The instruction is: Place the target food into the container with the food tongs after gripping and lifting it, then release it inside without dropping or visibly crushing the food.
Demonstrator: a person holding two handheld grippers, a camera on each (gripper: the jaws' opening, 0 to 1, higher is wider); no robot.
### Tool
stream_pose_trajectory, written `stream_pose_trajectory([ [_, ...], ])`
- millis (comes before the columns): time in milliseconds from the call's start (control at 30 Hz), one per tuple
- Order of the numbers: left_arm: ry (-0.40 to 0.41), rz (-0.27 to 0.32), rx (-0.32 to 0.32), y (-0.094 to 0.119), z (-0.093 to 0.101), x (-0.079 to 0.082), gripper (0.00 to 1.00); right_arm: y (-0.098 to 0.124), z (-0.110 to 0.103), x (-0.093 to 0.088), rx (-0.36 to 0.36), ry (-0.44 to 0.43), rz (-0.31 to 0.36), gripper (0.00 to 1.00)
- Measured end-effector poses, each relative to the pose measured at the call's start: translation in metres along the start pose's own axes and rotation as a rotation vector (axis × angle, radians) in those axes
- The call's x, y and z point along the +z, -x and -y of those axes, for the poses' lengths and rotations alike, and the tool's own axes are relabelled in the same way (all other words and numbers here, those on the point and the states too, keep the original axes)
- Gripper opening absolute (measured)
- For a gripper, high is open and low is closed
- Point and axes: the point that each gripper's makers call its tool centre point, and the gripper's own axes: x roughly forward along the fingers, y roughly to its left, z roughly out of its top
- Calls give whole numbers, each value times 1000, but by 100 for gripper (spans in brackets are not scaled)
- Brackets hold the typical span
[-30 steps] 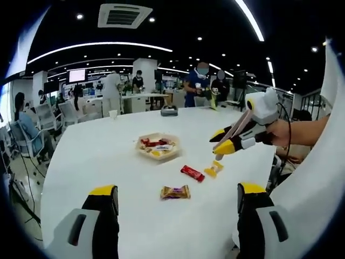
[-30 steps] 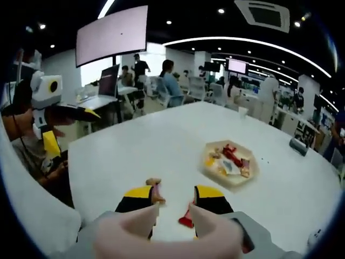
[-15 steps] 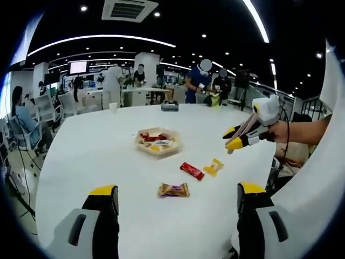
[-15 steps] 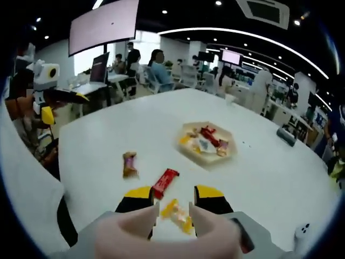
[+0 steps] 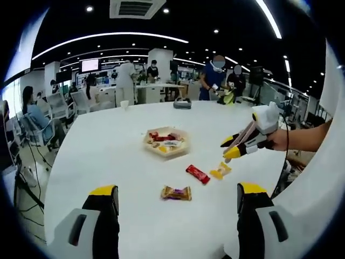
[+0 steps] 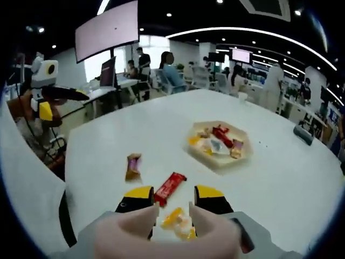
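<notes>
The yellow-wrapped candy [image 6: 178, 224] lies flat on the white bench [image 6: 302, 183], low in my right gripper view, in the gap between my right jaws but not pinched; its long axis runs from near-right to far-left, slanting across that gap. My right gripper [image 6: 172, 202] hangs just over it with its yellow-tipped jaws spread on either side. In my left gripper view the same candy [image 5: 220, 171] sits just below the tips of that right gripper [image 5: 230, 148], which comes in from the right in a hand. Just beyond the candy lies the red bar [image 6: 170, 188], its long axis pointing far-right toward the tray and its near end beside my right gripper's left jaw. Farther left, apart from both, is the brown-wrapped candy [image 6: 132, 166], lying roughly lengthwise away from me. The shallow tray [image 6: 220, 145] stands well beyond these on the far right, holding a mix of red, yellow and pale wrapped pieces. My left gripper [image 5: 178, 198] hangs over the near edge of the bench, its jaws spread wide and holding nothing, with the brown-wrapped candy [image 5: 176, 193] between them, farther off. Across the room people stand around desks.
</notes>
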Motion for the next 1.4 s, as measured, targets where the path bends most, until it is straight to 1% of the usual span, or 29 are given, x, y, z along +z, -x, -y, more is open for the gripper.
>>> stream_pose_trajectory([
  [33, 5, -9, 15, 2, -2, -4, 91, -7, -8, 2, 31, -6, 9, 29],
  [67, 22, -19, 23, 4, -3, -7, 90, -12, -13, 2, 46, -15, 12, 29],
  [100, 60, -11, 28, 6, -2, -8, 90, -17, -18, 2, 60, -19, 12, 29],
  [133, 82, 8, 24, 8, -1, -5, 91, -23, -26, 1, 83, -16, 5, 29],
  [200, 72, 2, 24, 8, 0, -6, 92, -32, -37, -1, 107, 1, -4, 29],
  [233, 68, -1, 26, 9, 0, -7, 91, -36, -43, -1, 121, -7, -6, 29],
  [267, 42, -16, 45, 11, -3, -9, 90, -39, -48, -1, 136, -9, -7, 29],
  [333, 43, -16, 55, 14, -4, -10, 90, -47, -57, -1, 159, 9, -16, 29],
  [400, 69, -6, 57, 17, -4, -13, 91, -53, -63, 3, 180, 12, -11, 29],
  [500, 70, -35, 52, 19, -1, -26, 90, -59, -68, 10, 190, 10, -6, 29],
  [567, 72, -43, 43, 19, 1, -30, 90, -62, -73, 12, 200, 21, -11, 29],
  [733, 72, -53, 34, 20, 2, -34, 90, -66, -80, 12, 219, 35, -23, 29],
  [867, 71, -47, 37, 24, -2, -32, 90, -69, -85, 14, 226, 53, -38, 29],
  [967, 58, -53, 43, 28, -6, -34, 90, -70, -87, 18, 234, 53, -34, 29],
  [1067, 57, -47, 51, 30, -10, -32, 90, -71, -90, 22, 243, 54, -31, 28],
  [1200, 49, -36, 55, 28, -17, -24, 90, -74, -92, 24, 245, 61, -35, 28],
  [1400, 21, -8, 54, 22, -30, -4, 90, -73, -91, 24, 238, 50, -42, 27],
])
